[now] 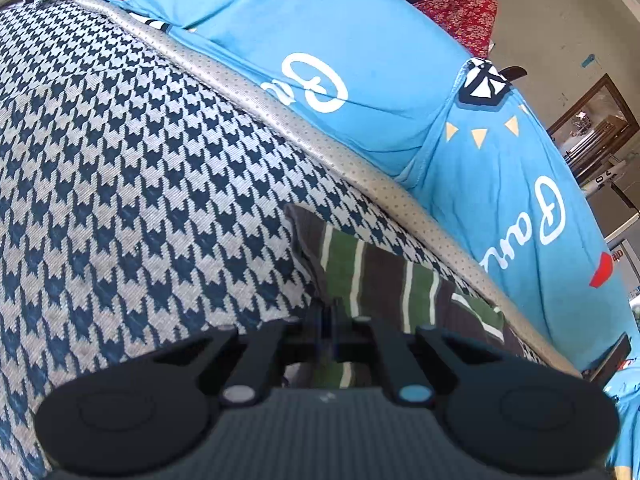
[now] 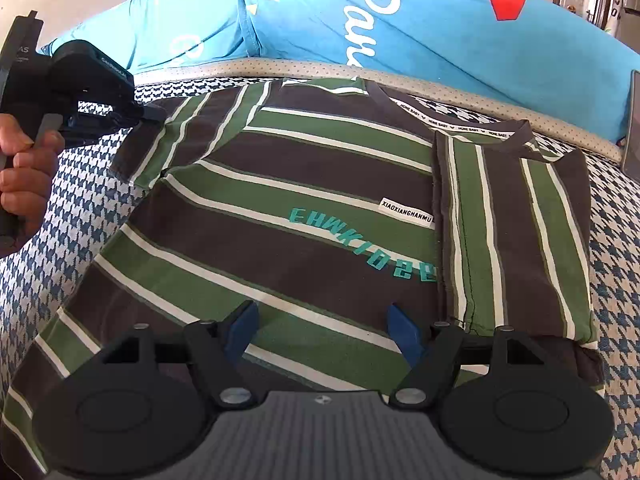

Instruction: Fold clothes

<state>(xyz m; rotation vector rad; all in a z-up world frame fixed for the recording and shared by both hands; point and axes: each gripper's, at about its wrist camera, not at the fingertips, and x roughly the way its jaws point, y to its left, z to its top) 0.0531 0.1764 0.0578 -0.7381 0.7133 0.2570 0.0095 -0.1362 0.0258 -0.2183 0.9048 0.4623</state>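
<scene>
1. Houndstooth cover (image 2: 80,208), blue and white, spread across the whole working surface; grey dotted piping (image 2: 304,70) along its far edge in both views.
2. Blue cushion (image 2: 420,28) with white script lettering and a red shape, lying beyond the piping, across the top of the right wrist view and the upper right of the left wrist view.
3. Striped T-shirt (image 2: 304,184), brown and green with thin white lines, laid flat on the cover at the centre of the right wrist view; neck toward the piping, teal lettering and a small white label on the chest.
4. Right part of the shirt folded inward over the body, its stripes running upright, at centre right of the frame.
5. Sleeve (image 2: 160,140) spread out at upper left of the right wrist view, touching the left gripper.
6. Left gripper (image 1: 330,312), fingers pressed together and clamped on the sleeve edge, at lower centre of its own view; seen again at upper left of the right wrist view, held by a hand (image 2: 24,168).
7. Right gripper (image 2: 322,330), blue-tipped fingers spread wide apart with nothing between them, over the shirt's lower hem at bottom centre.
</scene>
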